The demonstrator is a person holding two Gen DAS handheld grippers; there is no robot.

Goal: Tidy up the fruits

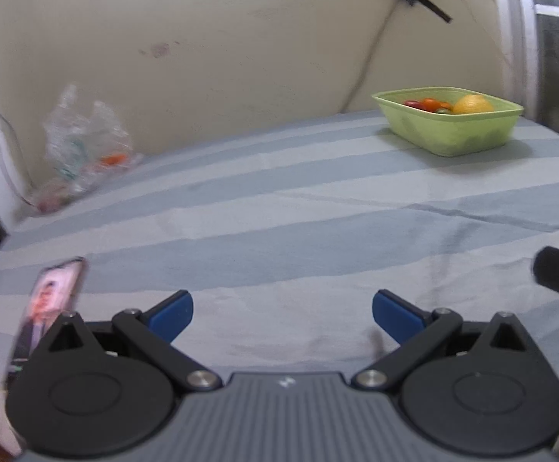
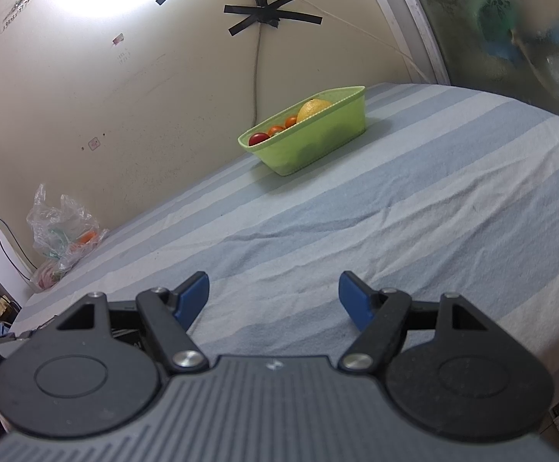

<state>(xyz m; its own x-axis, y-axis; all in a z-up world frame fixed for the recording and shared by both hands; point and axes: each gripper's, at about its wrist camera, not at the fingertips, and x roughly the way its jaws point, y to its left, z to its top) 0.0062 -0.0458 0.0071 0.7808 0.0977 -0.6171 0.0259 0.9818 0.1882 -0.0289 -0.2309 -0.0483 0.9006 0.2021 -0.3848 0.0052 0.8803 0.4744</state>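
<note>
The left gripper [image 1: 282, 313] hangs low over a blue-and-white striped bedsheet [image 1: 298, 231], its blue-padded fingers spread wide with nothing between them. Far ahead of it and to its right sits a light green plastic basket [image 1: 449, 131], rectangular with flaring walls, close to the cream wall [image 1: 221, 46]. Inside it show a large yellow citrus fruit [image 1: 472, 104], round and dimpled, and beside it small glossy tomatoes [image 1: 427, 104], red and orange.

The right gripper [image 2: 273, 300] is likewise spread apart and holds nothing. From it the basket [image 2: 318, 142] lies well ahead, slightly left of centre, with the yellow fruit [image 2: 312, 109] at the far end and the tomatoes [image 2: 275, 131] in a row toward the near end.

A crumpled clear plastic bag [image 1: 83, 142] lies far ahead-left of the left gripper, against the wall. A lit phone [image 1: 48, 308] rests just beside that gripper's left finger.
</note>
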